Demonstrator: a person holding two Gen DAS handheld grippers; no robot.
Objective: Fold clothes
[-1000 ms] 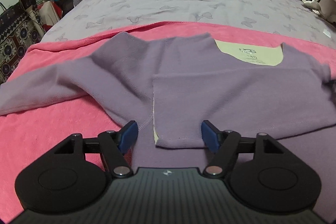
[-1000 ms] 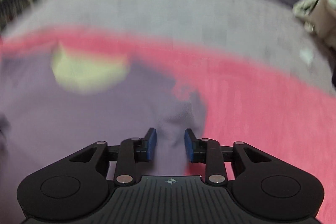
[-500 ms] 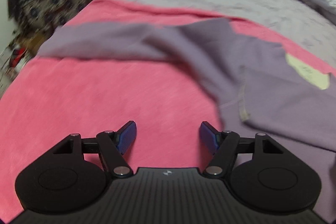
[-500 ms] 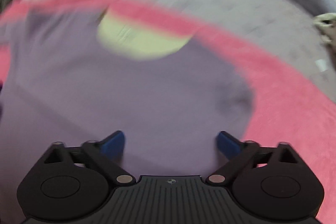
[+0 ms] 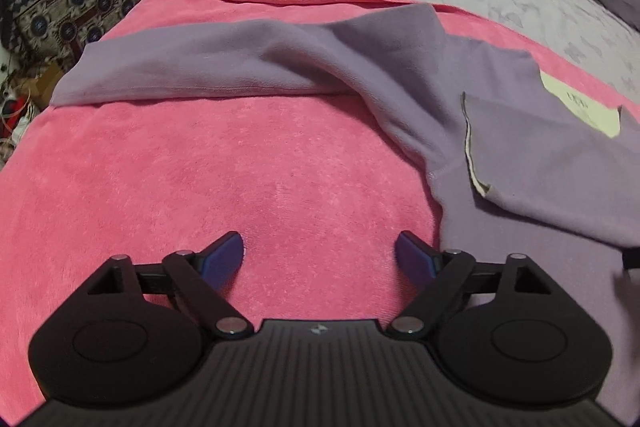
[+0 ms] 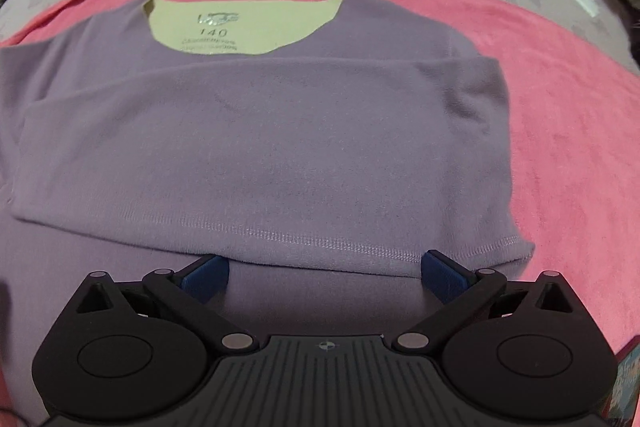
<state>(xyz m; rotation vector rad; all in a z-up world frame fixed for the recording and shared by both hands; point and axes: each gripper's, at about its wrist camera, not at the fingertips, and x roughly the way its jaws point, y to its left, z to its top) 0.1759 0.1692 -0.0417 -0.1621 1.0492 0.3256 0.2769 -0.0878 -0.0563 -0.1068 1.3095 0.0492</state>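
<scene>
- While the fold stands half made, left gripper [image 5: 319,254]: jaws opening, nothing between them, only pink blanket [image 5: 200,163] beneath.
- Unfolded sleeve [image 5: 192,67], 11 o'clock of that gripper: lies outstretched, likely the next reach.
- Purple shirt [image 6: 280,131], spread flat for folding.
- Right gripper [image 6: 324,273]: jaws opening wide, empty, hem at 12 o'clock.
- Folded-in sleeve [image 6: 472,95], 1 o'clock, laid across the body.

Soft, even indoor light; strong fisheye bending at the edges

Short shadows are cast just beneath the left gripper [image 5: 319,259] and right gripper [image 6: 325,277]; no glare is seen. Ahead, fabric is rendered sharply, while the frame corners are darkened and slightly smeared.
</scene>
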